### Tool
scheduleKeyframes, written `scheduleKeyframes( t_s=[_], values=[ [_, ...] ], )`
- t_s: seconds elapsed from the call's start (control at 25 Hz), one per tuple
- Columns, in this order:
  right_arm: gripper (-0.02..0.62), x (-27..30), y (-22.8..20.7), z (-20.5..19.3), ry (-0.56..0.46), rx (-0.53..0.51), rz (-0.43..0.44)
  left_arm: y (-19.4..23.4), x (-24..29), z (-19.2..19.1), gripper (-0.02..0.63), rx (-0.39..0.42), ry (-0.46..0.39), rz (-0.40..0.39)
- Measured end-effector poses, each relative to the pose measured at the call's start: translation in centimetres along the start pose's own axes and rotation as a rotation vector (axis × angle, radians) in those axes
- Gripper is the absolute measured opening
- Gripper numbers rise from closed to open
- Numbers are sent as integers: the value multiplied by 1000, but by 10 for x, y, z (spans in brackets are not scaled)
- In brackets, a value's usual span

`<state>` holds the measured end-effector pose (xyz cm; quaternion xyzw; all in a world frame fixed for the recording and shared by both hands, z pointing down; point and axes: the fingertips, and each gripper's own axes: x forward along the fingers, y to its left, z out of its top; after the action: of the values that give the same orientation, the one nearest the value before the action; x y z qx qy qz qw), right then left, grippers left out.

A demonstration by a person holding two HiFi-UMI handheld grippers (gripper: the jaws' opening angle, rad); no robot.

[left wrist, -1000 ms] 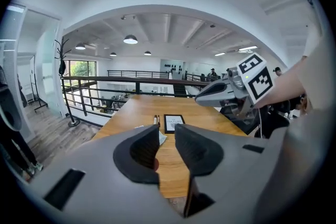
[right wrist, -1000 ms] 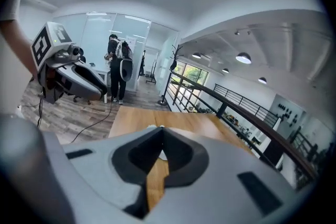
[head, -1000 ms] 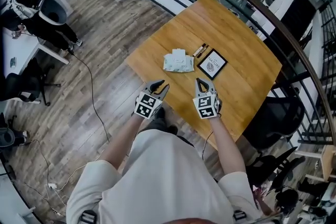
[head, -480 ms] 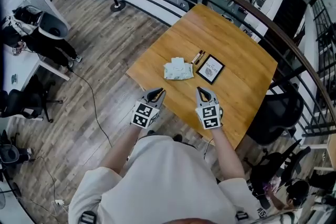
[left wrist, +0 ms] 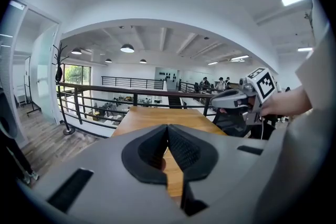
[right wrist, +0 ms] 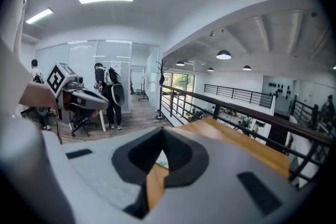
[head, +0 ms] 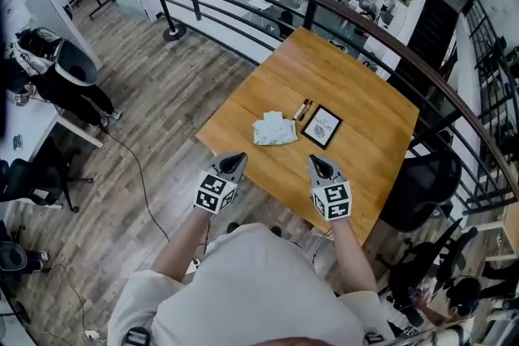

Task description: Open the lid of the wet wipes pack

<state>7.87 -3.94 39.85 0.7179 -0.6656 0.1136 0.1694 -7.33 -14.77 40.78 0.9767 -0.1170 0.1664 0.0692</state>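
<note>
Ideally 1 gripper would pin the pale, crumpled wet wipes pack (head: 274,130) while the other lifted its lid. At the square wooden table's (head: 357,93) near edge, the left gripper (head: 233,160) had just clenched on nothing, and the right gripper (head: 319,162) was clenched empty too.

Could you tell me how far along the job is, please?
Done: unclear; the wet wipes pack lies on the table, lid too small to judge. In hand: nothing; left gripper and right gripper are shut, empty, short of it. Left: likely opening the lid.

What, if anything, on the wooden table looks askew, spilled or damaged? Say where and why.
Nothing clearly stands out. The wet wipes pack lies flat on the table beside small dark sticks and a framed picture; nothing is spilled. It looks slightly rumpled, though too small to judge damage.
</note>
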Motion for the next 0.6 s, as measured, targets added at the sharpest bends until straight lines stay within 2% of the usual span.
scheduleKeyframes(
  t_s=[0.6],
  values=[
    [2,6,13,13,-30,23,-14,7,-10,14,-6,-5,-48,-15]
  ],
)
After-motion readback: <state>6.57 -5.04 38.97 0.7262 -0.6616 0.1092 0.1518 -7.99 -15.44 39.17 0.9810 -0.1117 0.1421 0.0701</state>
